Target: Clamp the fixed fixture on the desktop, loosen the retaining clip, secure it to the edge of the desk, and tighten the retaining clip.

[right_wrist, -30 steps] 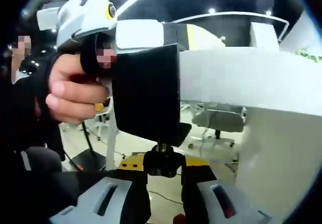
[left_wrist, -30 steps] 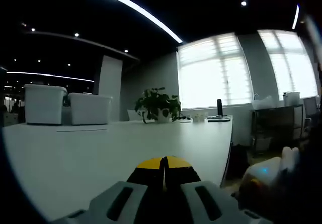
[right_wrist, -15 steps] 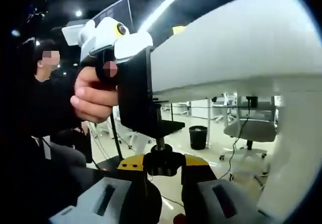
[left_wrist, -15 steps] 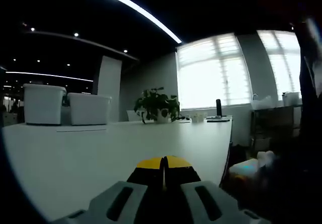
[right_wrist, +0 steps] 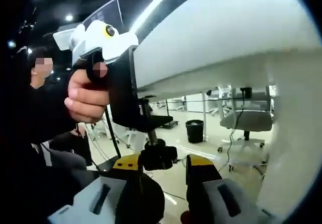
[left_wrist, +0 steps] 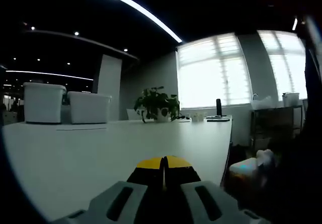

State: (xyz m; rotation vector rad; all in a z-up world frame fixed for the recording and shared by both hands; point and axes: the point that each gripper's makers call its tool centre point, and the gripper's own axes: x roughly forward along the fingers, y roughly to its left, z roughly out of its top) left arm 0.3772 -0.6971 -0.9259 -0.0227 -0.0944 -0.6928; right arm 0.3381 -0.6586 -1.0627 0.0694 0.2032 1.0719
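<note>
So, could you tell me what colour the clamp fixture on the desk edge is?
Black, seen best in the right gripper view: the clamp fixture hangs off the white desk.

Desk [left_wrist: 100,148] white. Fixture [right_wrist: 126,95] black, black knob [right_wrist: 157,154]. Right gripper [right_wrist: 163,171] yellow-tipped, grey body. Left gripper [left_wrist: 163,164] same. Plant [left_wrist: 157,103] green, bins [left_wrist: 44,103] white.

Left gripper [left_wrist: 163,164] sits bottom centre, jaws closed together. Right gripper [right_wrist: 165,164] bottom centre, jaws parted. A hand [right_wrist: 86,97] grips at left.
</note>
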